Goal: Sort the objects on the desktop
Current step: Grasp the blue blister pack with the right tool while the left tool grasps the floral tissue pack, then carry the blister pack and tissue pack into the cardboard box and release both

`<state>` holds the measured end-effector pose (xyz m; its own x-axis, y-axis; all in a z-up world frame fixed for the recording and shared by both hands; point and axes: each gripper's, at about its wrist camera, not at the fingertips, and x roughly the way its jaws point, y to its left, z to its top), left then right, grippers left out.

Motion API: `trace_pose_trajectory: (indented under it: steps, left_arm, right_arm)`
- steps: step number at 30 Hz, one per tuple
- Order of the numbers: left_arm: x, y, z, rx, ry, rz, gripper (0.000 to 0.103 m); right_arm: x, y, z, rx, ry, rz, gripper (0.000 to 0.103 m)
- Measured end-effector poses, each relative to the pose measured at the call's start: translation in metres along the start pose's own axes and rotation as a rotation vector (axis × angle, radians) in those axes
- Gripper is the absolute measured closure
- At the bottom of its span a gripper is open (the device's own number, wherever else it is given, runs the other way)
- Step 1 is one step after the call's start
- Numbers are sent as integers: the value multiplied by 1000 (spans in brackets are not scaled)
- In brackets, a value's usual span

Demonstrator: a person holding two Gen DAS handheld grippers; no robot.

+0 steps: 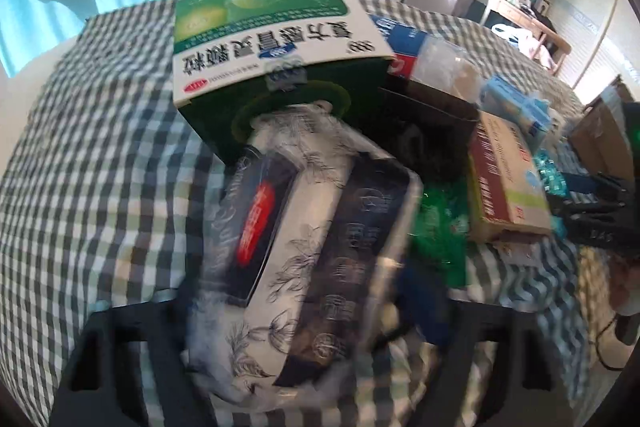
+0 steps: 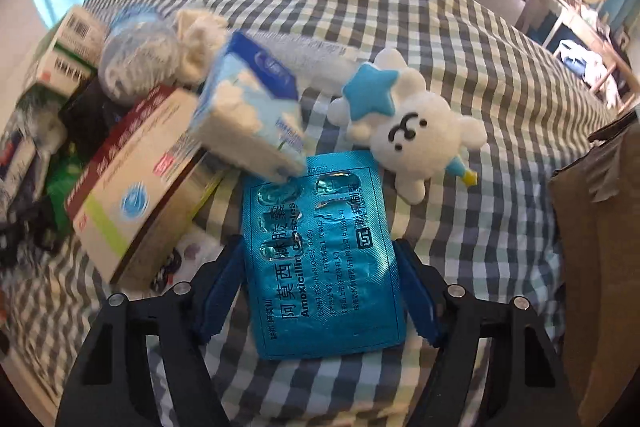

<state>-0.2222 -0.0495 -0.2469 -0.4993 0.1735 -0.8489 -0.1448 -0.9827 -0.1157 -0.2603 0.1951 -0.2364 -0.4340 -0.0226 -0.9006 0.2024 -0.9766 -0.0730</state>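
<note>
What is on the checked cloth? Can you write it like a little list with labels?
surface: checked cloth
between right fingers: blue amoxicillin blister pack, lying flat on the cloth
toy: white bear plush with a blue star, beside the pack
leaning box: blue cloud-print box, its corner over the pack's top edge
left view: green and white medicine box on a pile
between left fingers: floral packet
</note>
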Motion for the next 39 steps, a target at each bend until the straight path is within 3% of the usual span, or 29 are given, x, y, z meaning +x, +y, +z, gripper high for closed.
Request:
trace_pose_trajectory:
  steps: [1, 3, 12, 25, 32, 39]
  left_arm:
    - [-4, 0, -1, -3, 1, -3, 42]
    - [-12, 1, -2, -1, -1, -11, 50]
    - [-77, 0, -7, 7, -72, -5, 51]
    - [-184, -38, 0, 11, -183, -24, 51]
    - [-227, -85, 12, 81, -259, -114, 51]
    - [-235, -158, 35, 160, -299, -204, 51]
  right_arm:
    - [-2, 3, -3, -8, 4, -4, 31]
    - [-9, 5, -11, -2, 9, -3, 31]
    - [-64, 5, -41, 89, -28, 58, 31]
    - [-195, -13, -45, 118, -226, 92, 31]
    - [-257, -41, -60, 161, -337, 72, 31]
    - [-300, -85, -75, 208, -389, 3, 31]
